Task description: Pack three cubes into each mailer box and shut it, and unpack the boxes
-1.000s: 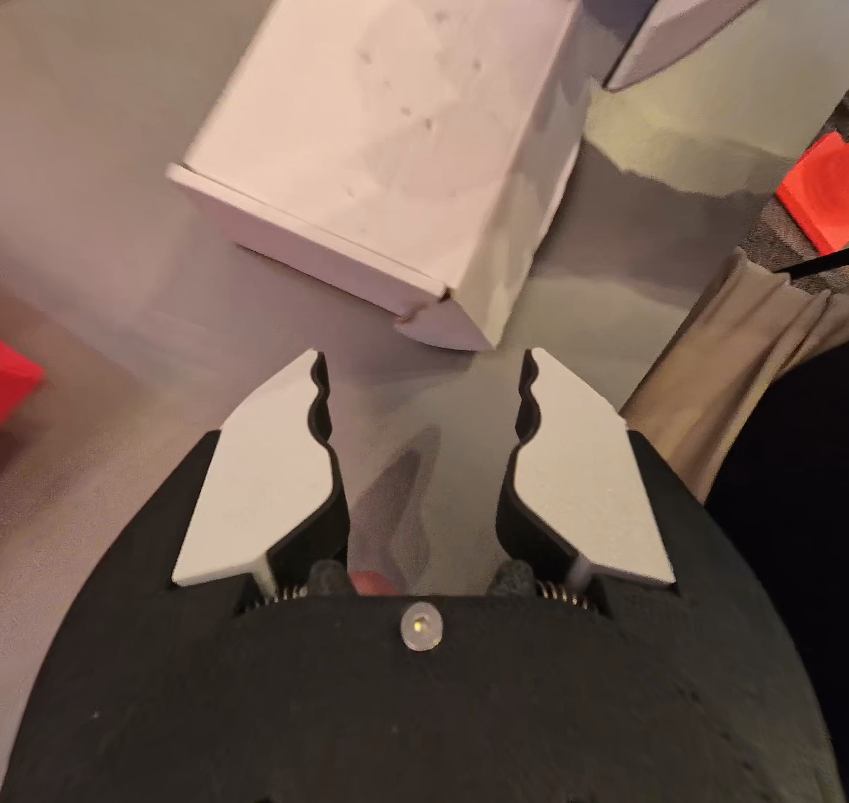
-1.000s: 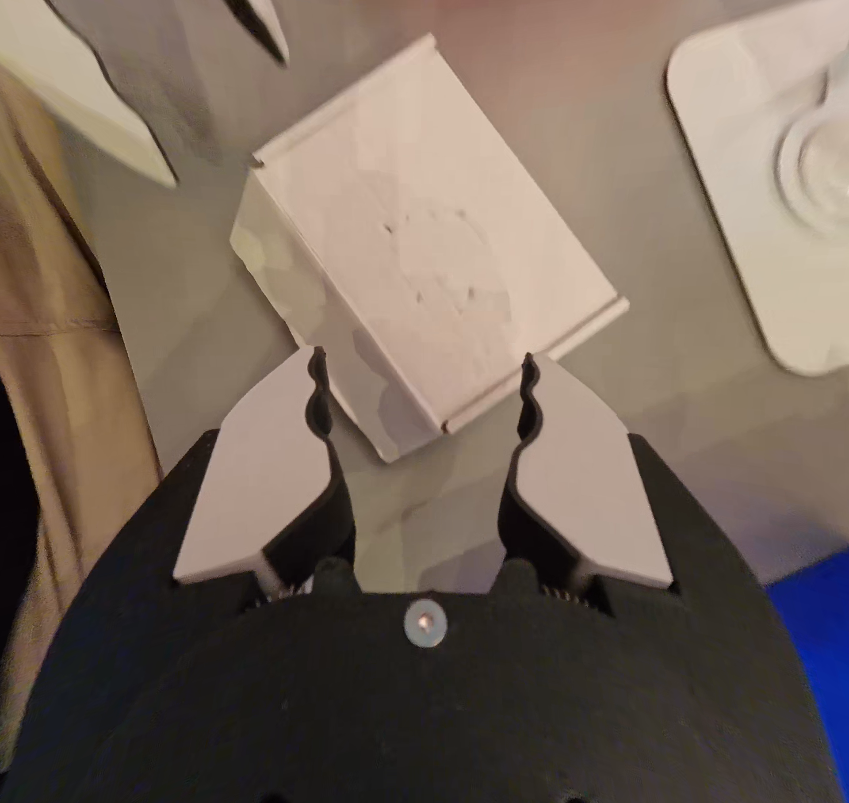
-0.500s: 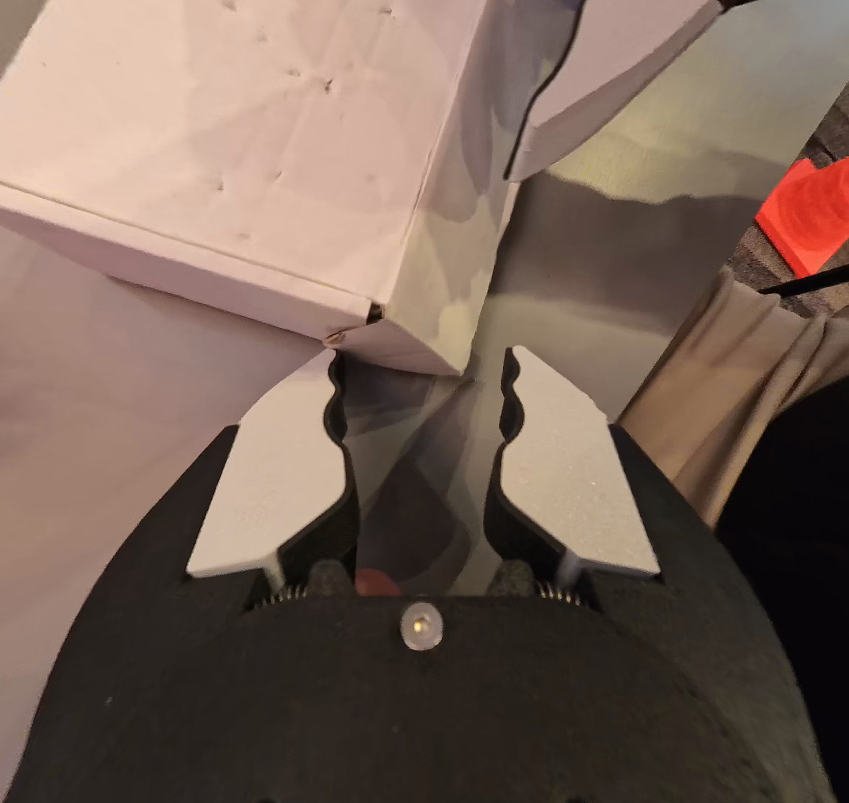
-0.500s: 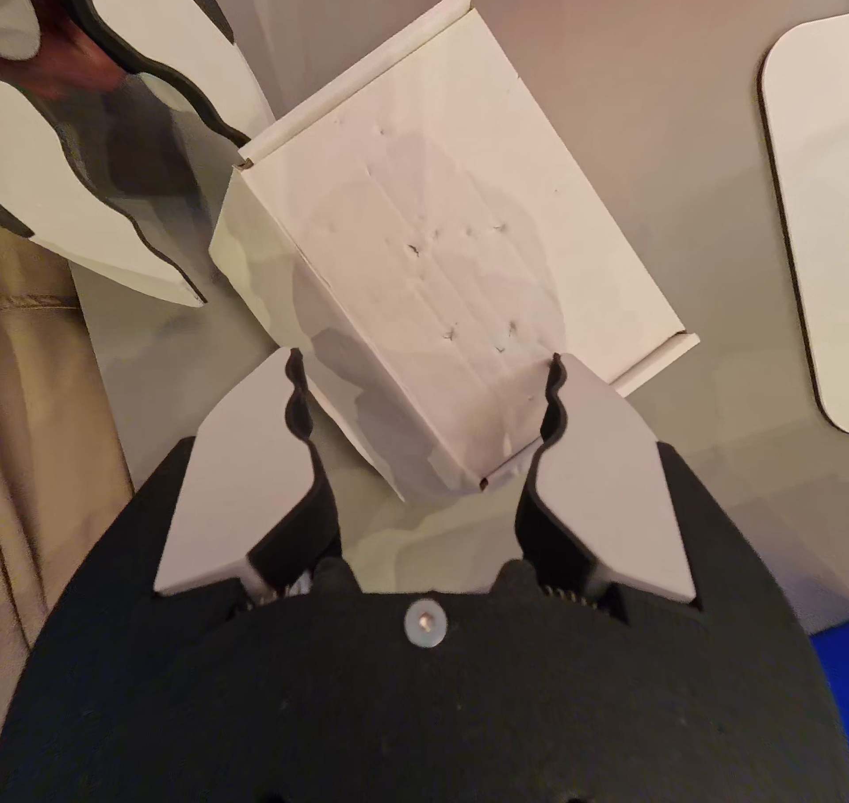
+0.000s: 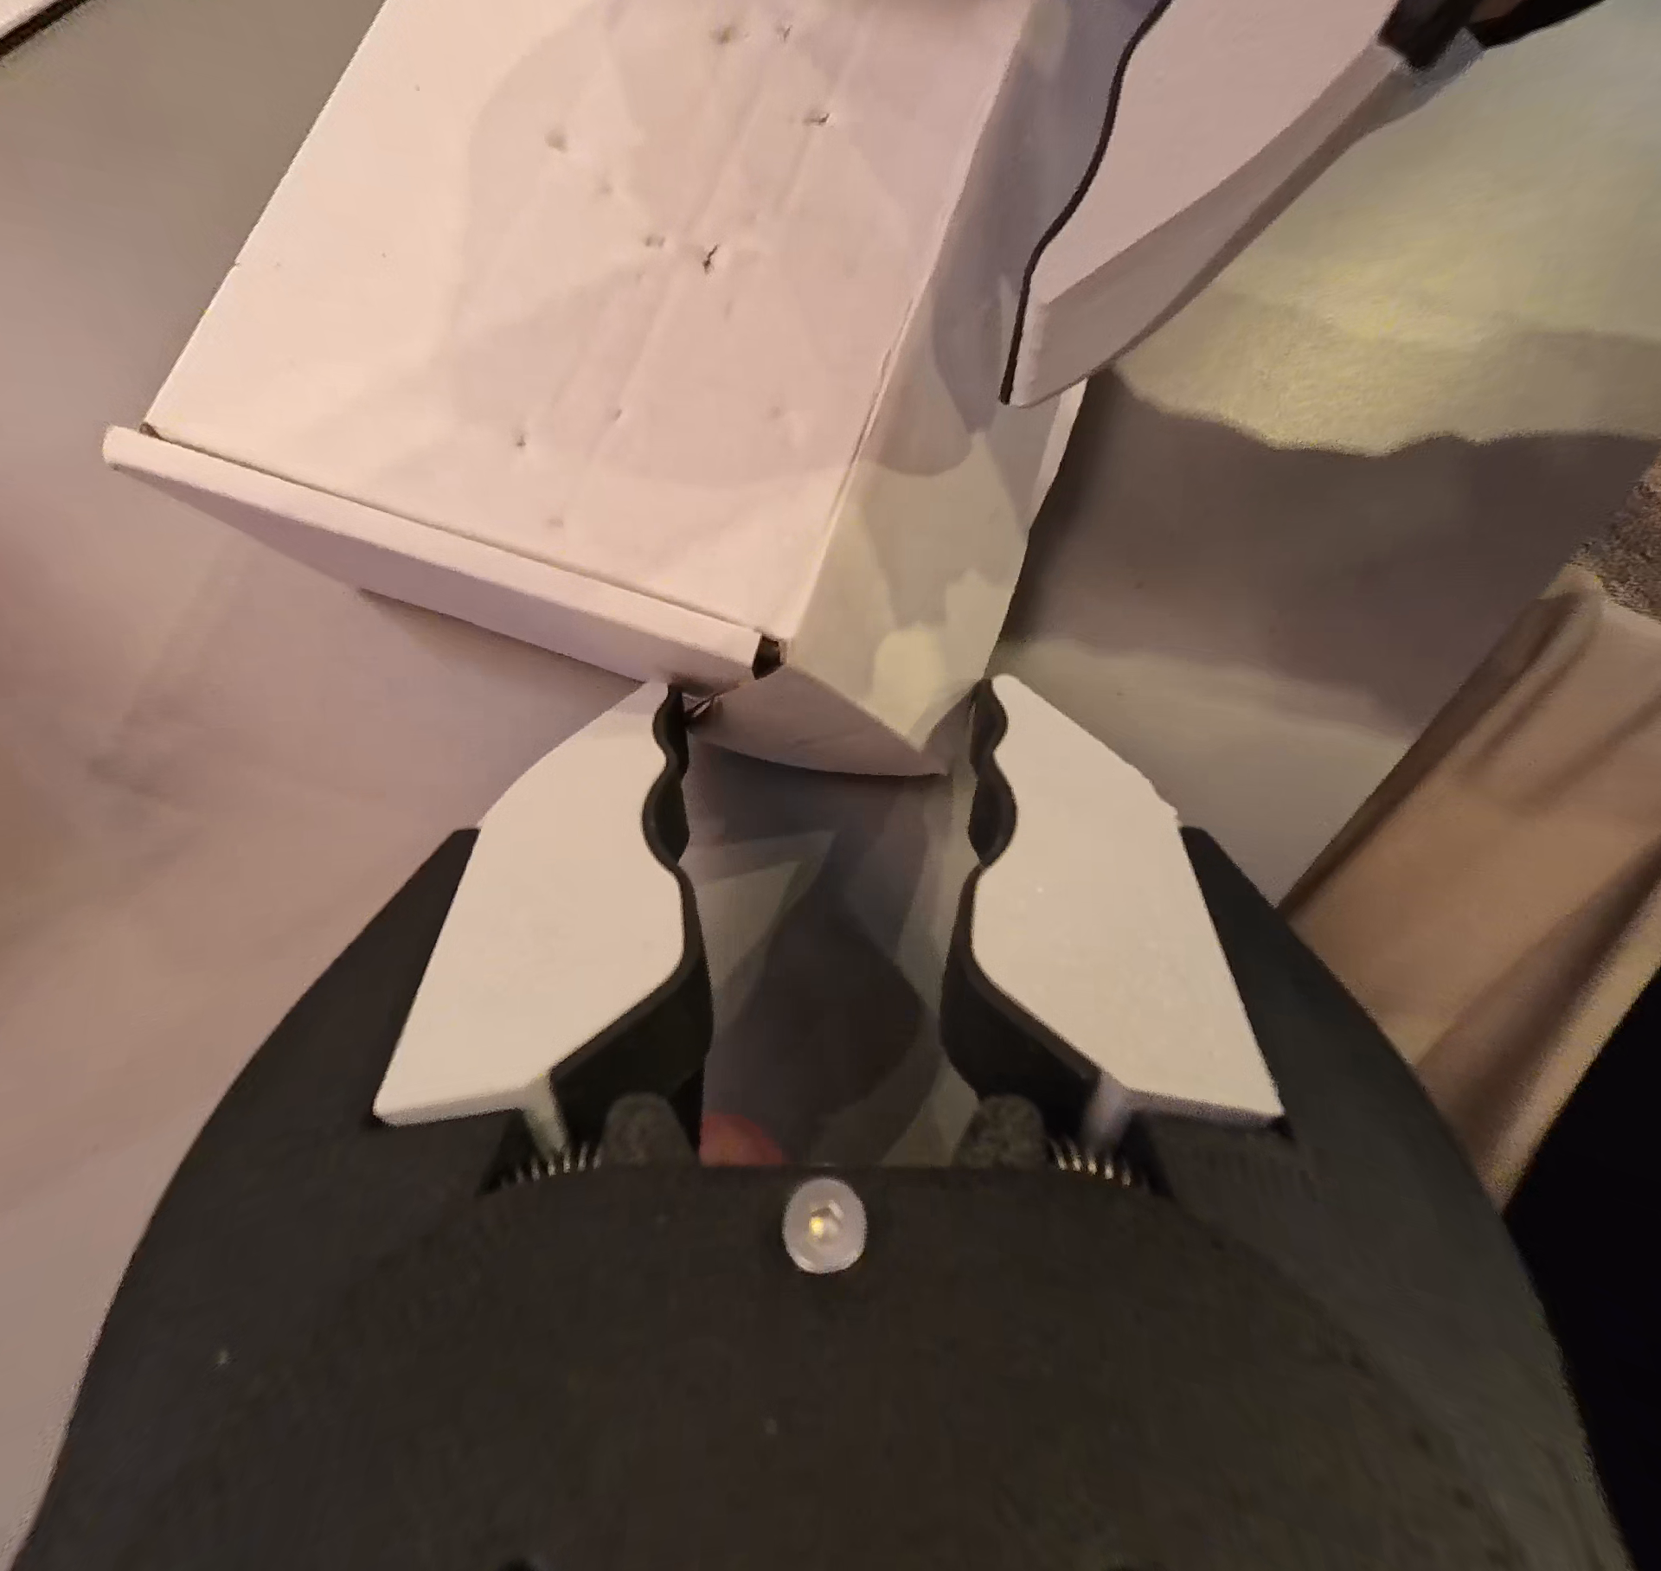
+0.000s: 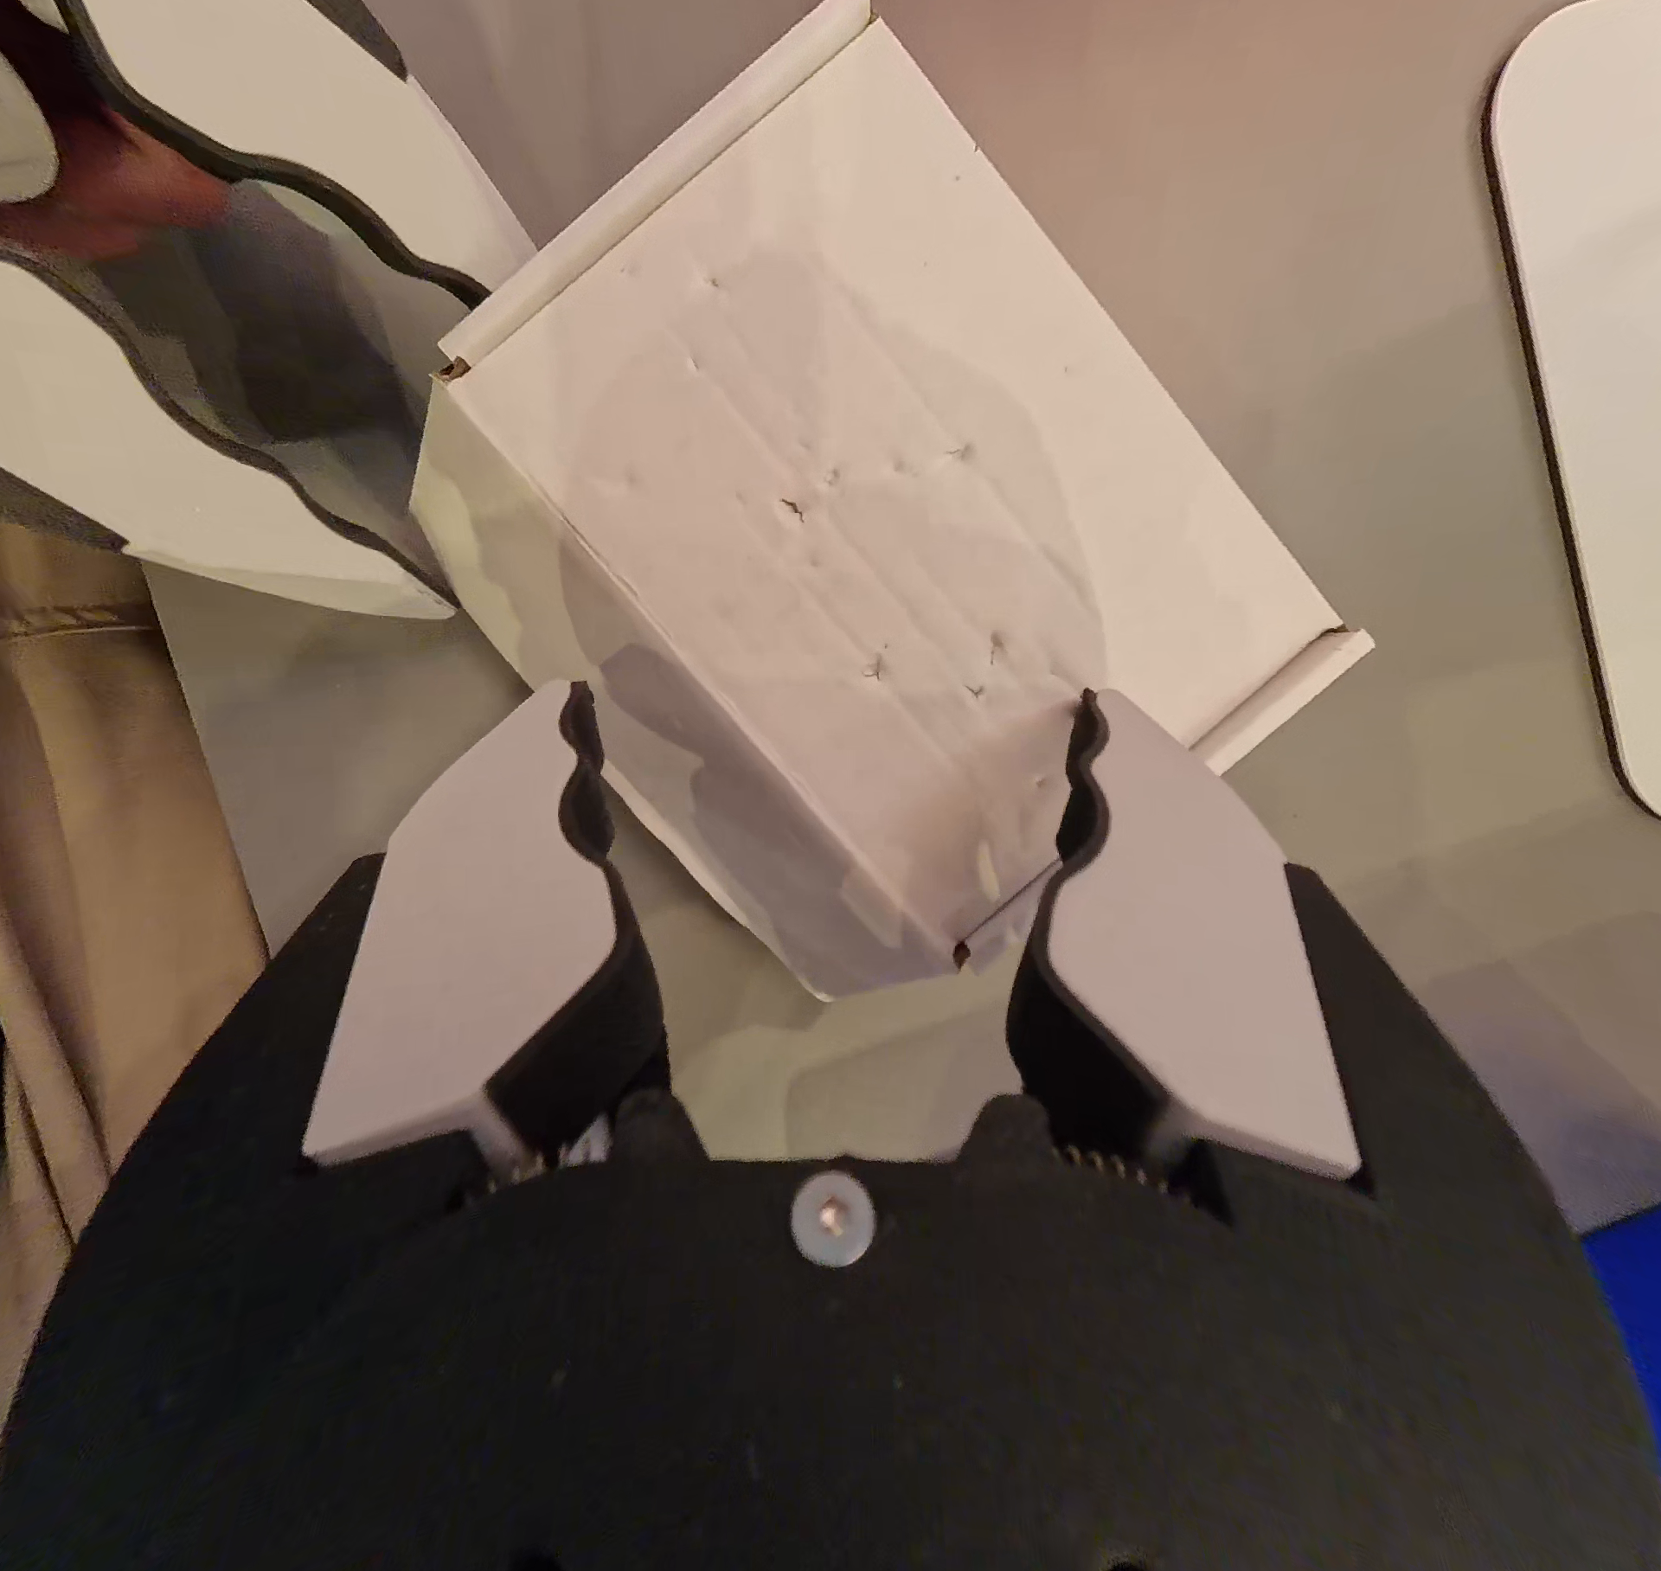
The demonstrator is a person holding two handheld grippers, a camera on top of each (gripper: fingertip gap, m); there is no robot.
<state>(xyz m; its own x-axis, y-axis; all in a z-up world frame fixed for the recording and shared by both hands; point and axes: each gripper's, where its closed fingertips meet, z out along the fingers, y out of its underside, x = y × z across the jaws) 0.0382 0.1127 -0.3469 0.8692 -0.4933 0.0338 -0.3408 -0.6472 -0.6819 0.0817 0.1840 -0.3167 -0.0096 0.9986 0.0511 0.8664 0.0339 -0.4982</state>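
A shut white mailer box (image 5: 575, 269) lies on the grey table, its lid dented. My left gripper (image 5: 827, 699) is open and empty. Its fingertips stand on either side of the box's near corner, low by the table. In the right wrist view the same box (image 6: 809, 467) lies diagonally. My right gripper (image 6: 831, 696) is wide open and its fingers straddle the box's near end. One of the right gripper's fingers (image 5: 1258, 180) shows by the box's far side in the left wrist view. The left gripper's fingers (image 6: 225, 530) show at the box's left corner. No cubes are in view.
A white rounded board (image 6: 1600, 359) lies to the right of the box. A blue thing (image 6: 1627, 1249) shows at the lower right edge. Beige cloth on a person (image 5: 1483, 854) is near the table edge and also shows at the left (image 6: 90, 809).
Both grippers have moved in on the box from opposite ends. The left jaws have narrowed and the right jaws have widened. The red cubes have left the views.
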